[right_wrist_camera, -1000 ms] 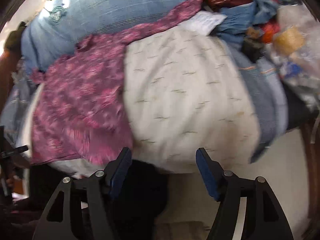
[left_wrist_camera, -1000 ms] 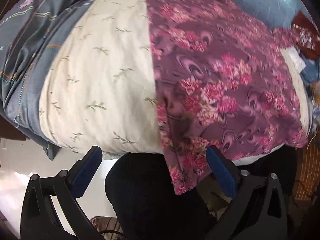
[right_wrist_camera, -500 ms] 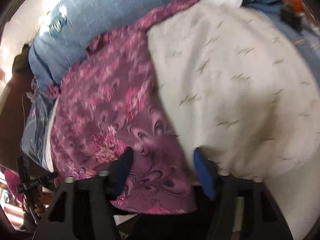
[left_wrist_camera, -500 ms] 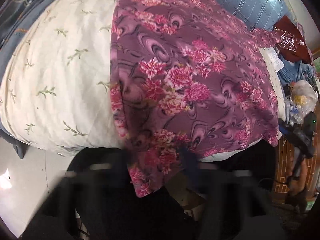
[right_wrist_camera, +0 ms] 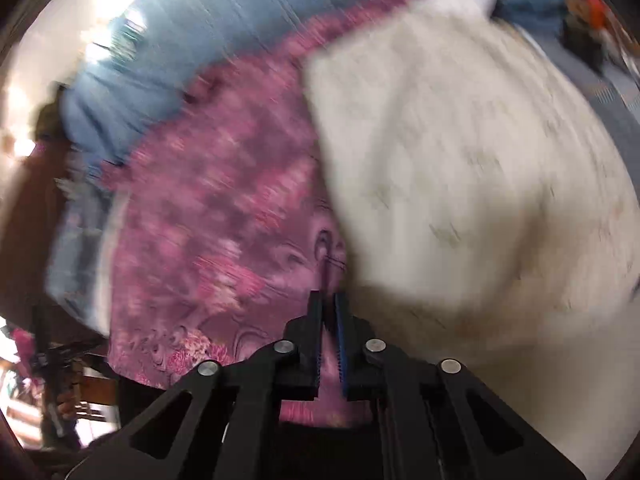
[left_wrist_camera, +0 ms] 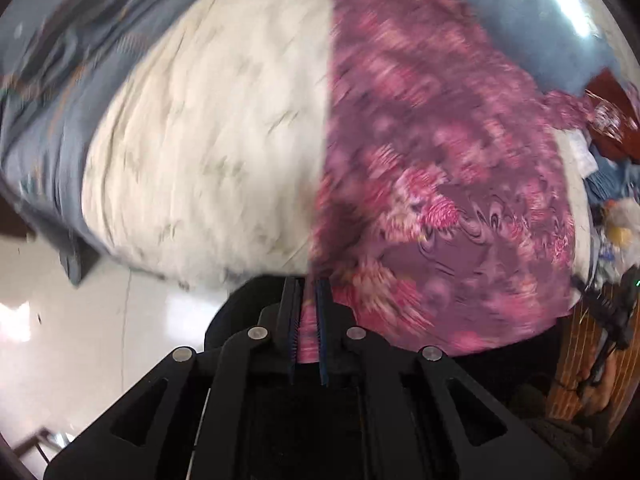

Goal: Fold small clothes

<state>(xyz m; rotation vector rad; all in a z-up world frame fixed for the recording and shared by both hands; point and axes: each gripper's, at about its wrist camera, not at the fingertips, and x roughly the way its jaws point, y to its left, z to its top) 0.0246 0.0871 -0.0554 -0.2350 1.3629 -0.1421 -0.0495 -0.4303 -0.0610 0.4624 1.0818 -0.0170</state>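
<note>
Left wrist view, left to right:

- Blue-grey bedding: far left, bunched, lying beside and partly under the cream cover. Badly smeared by blur.
- Pale floor: lower left, glossy, below the bed edge.
- Cream cover: sprigged with small leaves, rounded over the bed; its right edge is overlapped by the garment.
- Left gripper: bottom centre, black frame, blue-padded fingers drawn nearly together with the garment's near hem pinched between them.
- Floral garment: purple with pink flowers, spread flat over the right half of the bed, near hem hanging off the edge into the gripper.
- Light blue fabric: behind the garment, upper right.
- Clutter: far right, dark red and blue items, too blurred to name.

Right wrist view, left to right:

- Light blue fabric: upper left, striped.
- Floral garment: left half of the bed, lower edge hanging forward.
- Right gripper: bottom centre, fingers closed to a narrow slit on the garment's near edge, right at its boundary with the cream cover.
- Cream cover: right half; probably creased near the gripper, though blur makes that uncertain.
</note>
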